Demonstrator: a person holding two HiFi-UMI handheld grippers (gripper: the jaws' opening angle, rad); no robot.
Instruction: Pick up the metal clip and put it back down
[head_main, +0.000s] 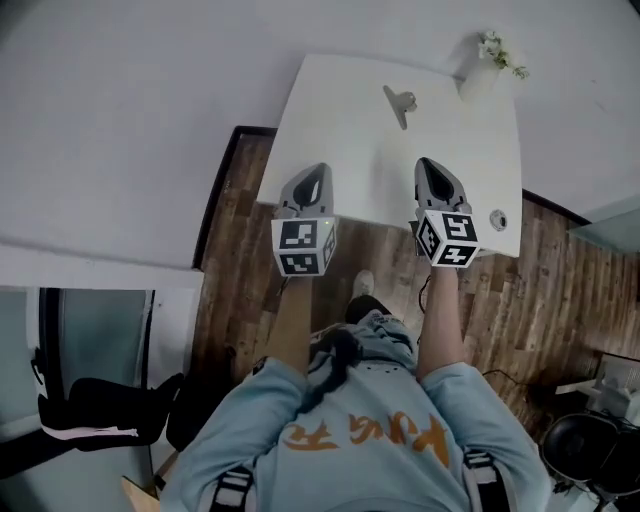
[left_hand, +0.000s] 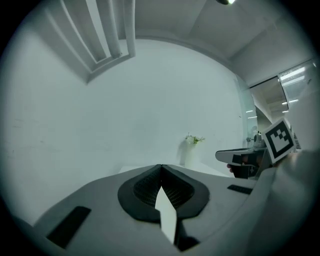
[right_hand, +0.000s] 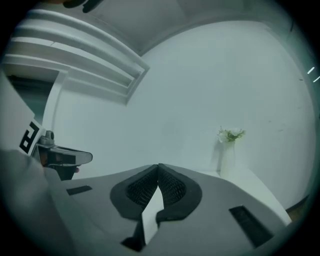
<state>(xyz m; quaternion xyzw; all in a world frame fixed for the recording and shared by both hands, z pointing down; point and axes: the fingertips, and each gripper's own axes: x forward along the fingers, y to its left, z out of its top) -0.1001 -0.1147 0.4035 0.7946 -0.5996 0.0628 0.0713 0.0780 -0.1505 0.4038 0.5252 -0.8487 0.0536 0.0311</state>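
The metal clip (head_main: 400, 103) lies on the white table (head_main: 330, 120) toward its far side, in the head view only. My left gripper (head_main: 311, 178) hovers over the table's near left edge, well short of the clip, its jaws tip to tip with nothing between them. My right gripper (head_main: 429, 166) is held over the near right part of the table, closer to the clip but apart from it, jaws also touching at the tips and empty. In the left gripper view my left gripper (left_hand: 160, 167) is shut, and in the right gripper view my right gripper (right_hand: 158, 166) is shut. The clip is hidden in both.
A small white vase with flowers (head_main: 484, 66) stands at the table's far right corner, also seen as the vase (left_hand: 190, 150) and the vase (right_hand: 227, 150). A round metal fitting (head_main: 497, 219) sits near the table's right front. A white wall lies beyond, with wood floor (head_main: 235, 250) below.
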